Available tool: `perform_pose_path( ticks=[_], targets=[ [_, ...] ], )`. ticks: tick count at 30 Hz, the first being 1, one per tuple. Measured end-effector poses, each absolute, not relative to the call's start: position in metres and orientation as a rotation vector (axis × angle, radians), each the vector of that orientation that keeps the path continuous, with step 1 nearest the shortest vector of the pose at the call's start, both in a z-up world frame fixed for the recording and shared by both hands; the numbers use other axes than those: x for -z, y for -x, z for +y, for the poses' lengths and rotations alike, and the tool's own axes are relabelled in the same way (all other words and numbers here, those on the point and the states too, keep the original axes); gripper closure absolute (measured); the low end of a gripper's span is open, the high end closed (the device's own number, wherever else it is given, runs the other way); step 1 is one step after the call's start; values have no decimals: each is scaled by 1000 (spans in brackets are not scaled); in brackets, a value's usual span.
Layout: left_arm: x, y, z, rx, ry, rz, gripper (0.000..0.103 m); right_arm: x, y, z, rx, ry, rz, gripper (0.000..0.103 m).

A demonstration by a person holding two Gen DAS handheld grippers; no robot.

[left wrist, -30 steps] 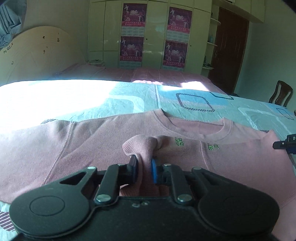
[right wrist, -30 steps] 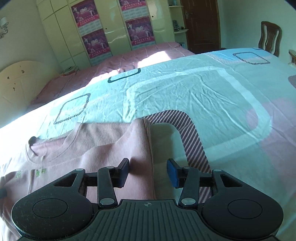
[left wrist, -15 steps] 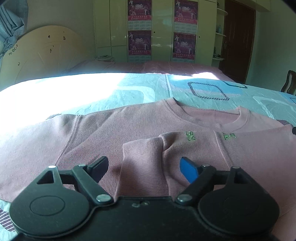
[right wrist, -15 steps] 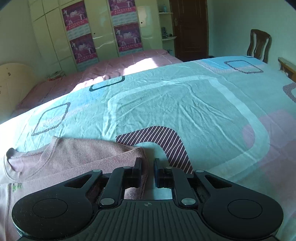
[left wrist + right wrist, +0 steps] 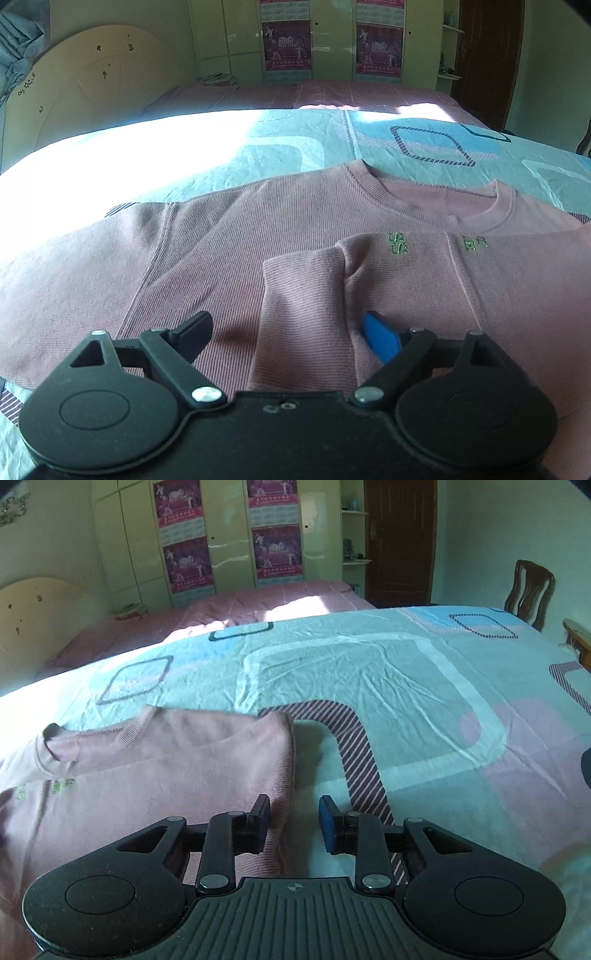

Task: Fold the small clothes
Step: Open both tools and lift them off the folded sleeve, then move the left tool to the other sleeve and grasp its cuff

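Note:
A pink ribbed sweater (image 5: pixel 258 236) lies flat on the bed, neck away from me, with small green embroidery on the chest. One sleeve is folded across the chest and its cuff (image 5: pixel 303 295) lies between my fingers. My left gripper (image 5: pixel 288 332) is open wide and empty, just above the cuff. In the right wrist view the sweater's folded right edge (image 5: pixel 258 760) lies under my right gripper (image 5: pixel 293 821), which is open and empty, with its left finger over the cloth.
The bed sheet (image 5: pixel 388 672) is turquoise with rounded squares and striped bands. A second bed with a pink cover (image 5: pixel 314 96) and a wardrobe with posters (image 5: pixel 229 542) stand behind. A cream headboard (image 5: pixel 85 88) is at the left, a wooden chair (image 5: pixel 532 587) at the right.
My left gripper let go of the sleeve cuff, opened wide and drew back a little. My right gripper closed on the sweater's folded edge half a second ago and is now open.

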State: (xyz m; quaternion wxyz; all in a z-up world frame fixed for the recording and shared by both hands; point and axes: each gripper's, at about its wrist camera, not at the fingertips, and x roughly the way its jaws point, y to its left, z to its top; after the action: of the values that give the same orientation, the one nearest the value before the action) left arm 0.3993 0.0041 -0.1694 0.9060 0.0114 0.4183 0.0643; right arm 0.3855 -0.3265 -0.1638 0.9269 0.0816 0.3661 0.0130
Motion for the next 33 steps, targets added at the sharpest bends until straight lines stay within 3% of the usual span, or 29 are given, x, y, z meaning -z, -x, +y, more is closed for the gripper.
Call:
perform_pose_path(
  ticks=[8,12,33],
  targets=[
    [152,-383,13,-120,-13,857,15,189,-365,-306,-23,-99,858,75],
    [145,-376,21,-116,-14,854,15,173,-357,-304,-8,-135,846,74],
    [121,-335,130,-182,56,851,15,169,-362,-118,-300,-113,853,74]
  ],
)
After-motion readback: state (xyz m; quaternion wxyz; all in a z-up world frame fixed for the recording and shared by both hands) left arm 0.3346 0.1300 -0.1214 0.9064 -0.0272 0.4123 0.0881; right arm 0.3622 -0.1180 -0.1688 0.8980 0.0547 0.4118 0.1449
